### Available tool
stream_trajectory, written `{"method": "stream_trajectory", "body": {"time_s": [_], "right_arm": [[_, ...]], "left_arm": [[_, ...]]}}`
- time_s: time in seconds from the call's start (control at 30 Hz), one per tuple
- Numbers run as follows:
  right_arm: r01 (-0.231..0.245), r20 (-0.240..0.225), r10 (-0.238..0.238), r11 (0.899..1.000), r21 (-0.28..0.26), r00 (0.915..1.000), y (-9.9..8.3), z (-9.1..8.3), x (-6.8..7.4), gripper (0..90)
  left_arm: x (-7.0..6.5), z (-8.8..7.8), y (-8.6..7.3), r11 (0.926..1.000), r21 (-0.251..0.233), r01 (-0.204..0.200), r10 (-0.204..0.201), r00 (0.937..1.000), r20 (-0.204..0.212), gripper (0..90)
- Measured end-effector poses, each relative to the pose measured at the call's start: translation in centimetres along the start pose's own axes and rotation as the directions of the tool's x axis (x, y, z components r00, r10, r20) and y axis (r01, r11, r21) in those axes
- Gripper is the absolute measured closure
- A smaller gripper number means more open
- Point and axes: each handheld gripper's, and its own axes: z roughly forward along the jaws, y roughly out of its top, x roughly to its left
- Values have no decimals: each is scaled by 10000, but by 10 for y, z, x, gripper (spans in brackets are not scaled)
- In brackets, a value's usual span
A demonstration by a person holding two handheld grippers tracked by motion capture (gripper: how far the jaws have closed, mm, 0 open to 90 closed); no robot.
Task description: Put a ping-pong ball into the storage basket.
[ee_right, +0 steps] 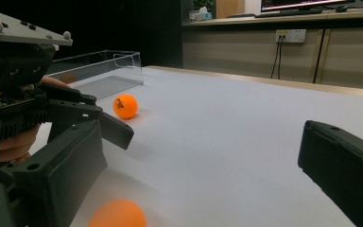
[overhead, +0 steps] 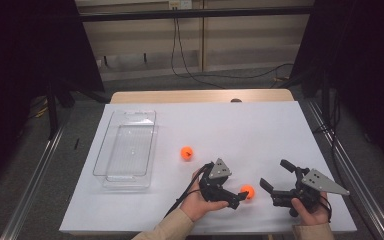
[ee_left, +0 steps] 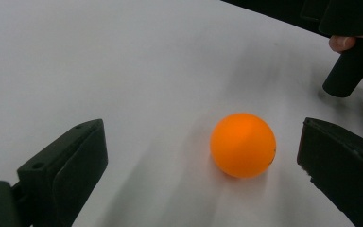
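Orange ping-pong ball [ee_left: 242, 144] sits between the wide-open left gripper [ee_left: 196, 161], ready for grabbing; right gripper [overhead: 276, 178] idles open nearby.

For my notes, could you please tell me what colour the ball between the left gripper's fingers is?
The ball is plain bright orange, clearest in the left gripper view.
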Motion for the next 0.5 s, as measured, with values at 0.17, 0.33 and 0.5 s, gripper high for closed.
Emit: {"method": "stream_trajectory", "body": {"time_s": [0.17,0.33,0.5], "right_arm": [[-6,7,6,10000,-3,10000,0,0,0,7],[-11,4,11,10000,-17,10000,0,0,0,6],[1,2,-1,10000,-20,10000,0,0,0,6]], "left_arm": [[0,3,0,10000,81,-14,13,10000,32,25],[-1,4,0,9999,149,-21,21,10000,46,31],[-2,5,1,9999,126,58,-59,9999,121,56]]}}
